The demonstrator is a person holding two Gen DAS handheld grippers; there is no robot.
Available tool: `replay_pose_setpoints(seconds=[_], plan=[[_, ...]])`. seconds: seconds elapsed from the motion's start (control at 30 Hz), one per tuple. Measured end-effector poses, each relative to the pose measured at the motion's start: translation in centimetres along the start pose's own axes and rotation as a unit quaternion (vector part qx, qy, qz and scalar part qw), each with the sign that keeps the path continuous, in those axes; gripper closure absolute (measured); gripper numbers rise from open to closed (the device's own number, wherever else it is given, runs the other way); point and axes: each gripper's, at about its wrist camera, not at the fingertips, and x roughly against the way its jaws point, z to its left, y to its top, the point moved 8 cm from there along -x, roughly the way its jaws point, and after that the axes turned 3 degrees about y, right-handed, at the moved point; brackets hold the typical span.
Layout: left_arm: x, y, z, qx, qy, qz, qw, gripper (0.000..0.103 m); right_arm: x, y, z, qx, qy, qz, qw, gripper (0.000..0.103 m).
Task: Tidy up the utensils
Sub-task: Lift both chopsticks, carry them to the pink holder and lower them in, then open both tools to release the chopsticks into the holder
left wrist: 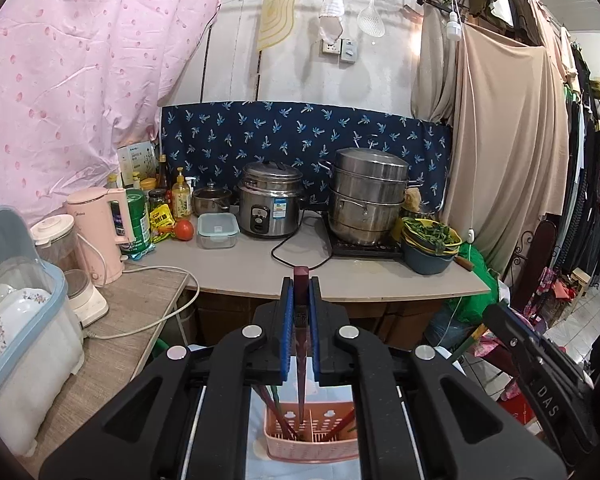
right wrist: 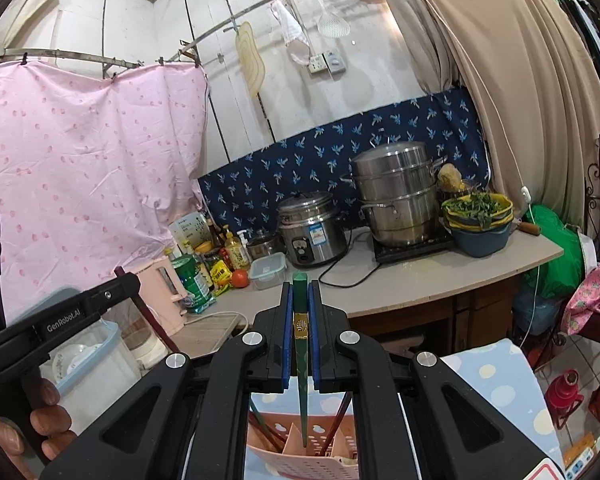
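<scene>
My left gripper [left wrist: 301,286] is shut on a dark red chopstick [left wrist: 301,344]. It stands upright, and its tip hangs over a pink slotted utensil basket [left wrist: 312,440] below. More dark red chopsticks lean inside that basket. My right gripper [right wrist: 300,290] is shut on a green chopstick [right wrist: 301,364] with a gold band. The green chopstick's tip reaches down into the pink basket [right wrist: 300,460], where several red chopsticks stand. The left gripper [right wrist: 112,288] shows at the left of the right wrist view, with a hand [right wrist: 44,420] on it. The right gripper [left wrist: 540,364] shows at the right of the left wrist view.
Behind runs a grey counter [left wrist: 260,268] with a rice cooker [left wrist: 268,200], a steel steamer pot [left wrist: 366,196], bowls of greens [left wrist: 430,240], bottles, a tomato and a pink kettle [left wrist: 100,232]. A covered dish rack [left wrist: 16,320] stands at the left. Clothes hang at the right.
</scene>
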Motion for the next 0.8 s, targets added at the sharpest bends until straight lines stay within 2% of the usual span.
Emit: replay_pose_setpoints(seconds=[0.27,0.43,0.7,0.8], plan=[[-4.9,-3.7,1.2,0.009,0.008,0.044,0.9990,0.096,-3.6,-4.3,-1.3,-0.005,-0.005,0.044,0.999,0.096],[-6.5,-6.0,1.4,0.006,0.008,0.063,0.9979,0.096,-5.2,-6.6,-1.6,-0.001,-0.009,0.069,0.998,0.096],[-7.8,-8.1,1.7,0.010,0.011,0.084,0.9964,0.096,-6.3,-8.7,-2.1,0.003,-0.019,0.097,0.995,0.096],[-7.5,-8.3,1.5,0.007,0.010,0.082,0.9965,0.093,-6.1,-8.9,-2.3,0.000,-0.023,0.100,0.995,0.091]])
